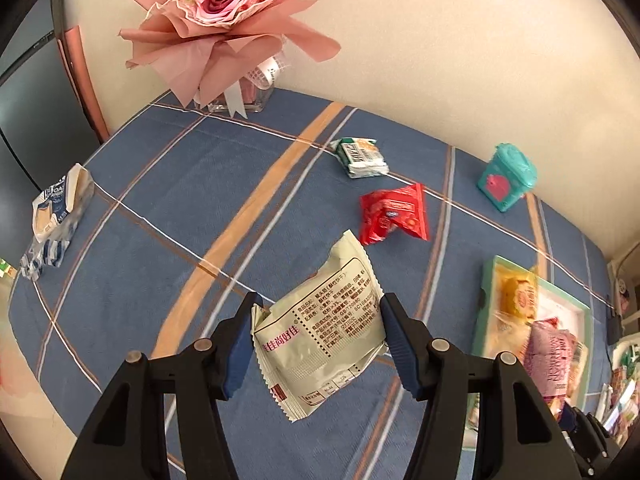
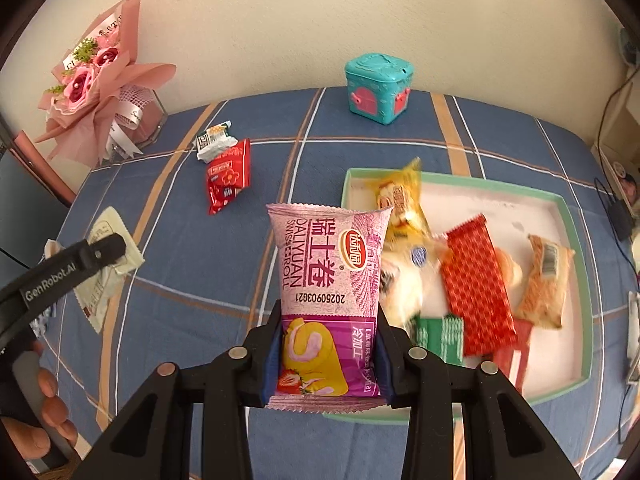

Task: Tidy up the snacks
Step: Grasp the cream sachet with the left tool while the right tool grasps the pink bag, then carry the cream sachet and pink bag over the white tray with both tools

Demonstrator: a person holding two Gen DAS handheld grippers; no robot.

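The bench (image 2: pixel 192 288), under a blue plaid cloth, runs back to a cream wall; its far edge carries a pink bouquet (image 1: pixel 224 12) in a glass vase at the left and a teal toy box (image 2: pixel 378 88) toward the right. Wide bare cloth lies in the middle of the bench. A green-and-white packet (image 1: pixel 362 157) and a red packet (image 1: pixel 394 214) lie just beside each other on it, and a blue-and-white pouch (image 1: pixel 56 216) sits near the left edge.

A shallow white tray with a green rim (image 2: pixel 568 216) lies at the right, holding several snack packets, among them a red wafer bar (image 2: pixel 476 284) lying across the others.

Both tools point steeply down at the cloth. The left hand-held gripper (image 1: pixel 318 342) pinches a cream biscuit packet (image 1: pixel 324 328) by its side edges, clear of the cloth, its long axis tilted up toward the right. The right hand-held gripper (image 2: pixel 326 360) clamps a pink Swiss roll packet (image 2: pixel 326 280) near its lower end; the packet stands upright along the fingers, just beside the tray's near-left corner. A person's fingers (image 2: pixel 52 404) grip the left tool's handle.
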